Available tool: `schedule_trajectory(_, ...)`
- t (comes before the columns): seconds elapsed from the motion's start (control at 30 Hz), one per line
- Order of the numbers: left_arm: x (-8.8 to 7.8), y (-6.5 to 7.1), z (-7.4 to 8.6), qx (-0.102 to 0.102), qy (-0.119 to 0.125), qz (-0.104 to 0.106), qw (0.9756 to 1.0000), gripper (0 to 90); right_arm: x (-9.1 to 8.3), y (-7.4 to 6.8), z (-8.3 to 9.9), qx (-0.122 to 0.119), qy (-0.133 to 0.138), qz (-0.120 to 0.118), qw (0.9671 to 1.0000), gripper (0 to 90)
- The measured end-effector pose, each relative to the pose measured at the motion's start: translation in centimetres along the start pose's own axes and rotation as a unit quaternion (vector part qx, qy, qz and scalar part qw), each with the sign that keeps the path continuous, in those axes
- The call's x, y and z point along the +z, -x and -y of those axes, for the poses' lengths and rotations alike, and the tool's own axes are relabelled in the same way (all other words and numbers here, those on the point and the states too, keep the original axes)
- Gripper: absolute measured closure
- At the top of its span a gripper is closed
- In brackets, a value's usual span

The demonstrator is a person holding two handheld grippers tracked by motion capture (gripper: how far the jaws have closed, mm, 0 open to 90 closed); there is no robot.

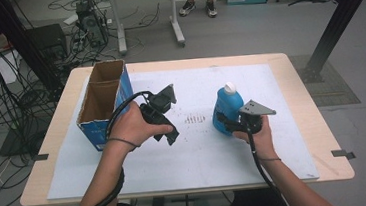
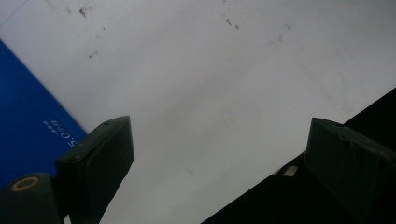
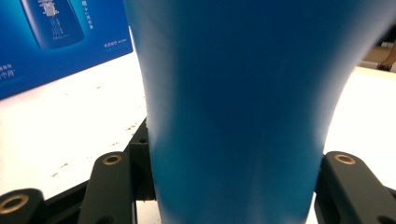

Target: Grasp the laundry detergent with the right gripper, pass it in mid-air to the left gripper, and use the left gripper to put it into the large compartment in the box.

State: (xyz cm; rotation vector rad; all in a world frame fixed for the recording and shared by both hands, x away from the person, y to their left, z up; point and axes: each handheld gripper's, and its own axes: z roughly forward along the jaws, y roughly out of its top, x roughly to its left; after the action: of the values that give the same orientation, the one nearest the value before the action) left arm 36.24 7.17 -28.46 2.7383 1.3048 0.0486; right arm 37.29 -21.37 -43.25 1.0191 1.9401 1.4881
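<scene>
Blue bottle (image 1: 227, 110) with a white cap, upright on the white table cover (image 1: 200, 154), right of centre. Right gripper (image 1: 230, 125) clamped on its lower body from the person's side, one black jaw on either flank (in the right gripper view the blue bottle (image 3: 233, 116) sits squarely between the two jaws, its sides pressed against both, waist narrowing upward). Right hand (image 1: 256, 136) wrapped around the gripper body just behind the bottle, grey three-cornered plate on top, cable trailing back toward the table edge.

Left gripper (image 1: 170, 134) well apart from the bottle, off to its left, held above the cover in the left hand (image 1: 132, 125) and tilted down toward the sheet. Jaws spread wide, nothing between them (left gripper view: bare, lightly speckled white cover (image 2: 201, 93) in the gap, a corner of the blue box (image 2: 28, 126) at the left edge).

Open cardboard box (image 1: 103, 107) with blue printed sides standing at the left end of the table, just beside the left hand, well clear of the bottle. Same box's printed blue face (image 3: 56, 42) behind and left of the bottle in the right gripper view.
</scene>
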Motion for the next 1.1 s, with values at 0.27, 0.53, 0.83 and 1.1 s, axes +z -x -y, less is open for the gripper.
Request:
schedule_trajectory(0.27,-1.7,-0.2,-0.4,0.03,0.013,0.002,0.9995,8.2,-0.7,0.4,-1.4,-0.008,-0.004,-0.013,0.9999,44.3)
schedule_trajectory(0.53,-3.6,0.0,-0.8,0.066,0.028,0.005,0.9974,8.1,-1.4,0.4,-3.5,-0.016,-0.005,-0.035,0.9992,44.2)
schedule_trajectory(0.83,-7.0,-0.3,-0.8,0.123,0.061,0.01,0.9904,8.1,-2.2,0.7,-6.1,-0.026,-0.008,-0.086,0.996,44.0)
schedule_trajectory(1.1,-9.3,-0.1,-0.9,0.164,0.078,0.007,0.9834,8.1,-2.9,0.1,-8.0,-0.02,-0.015,-0.15,0.9883,43.9)
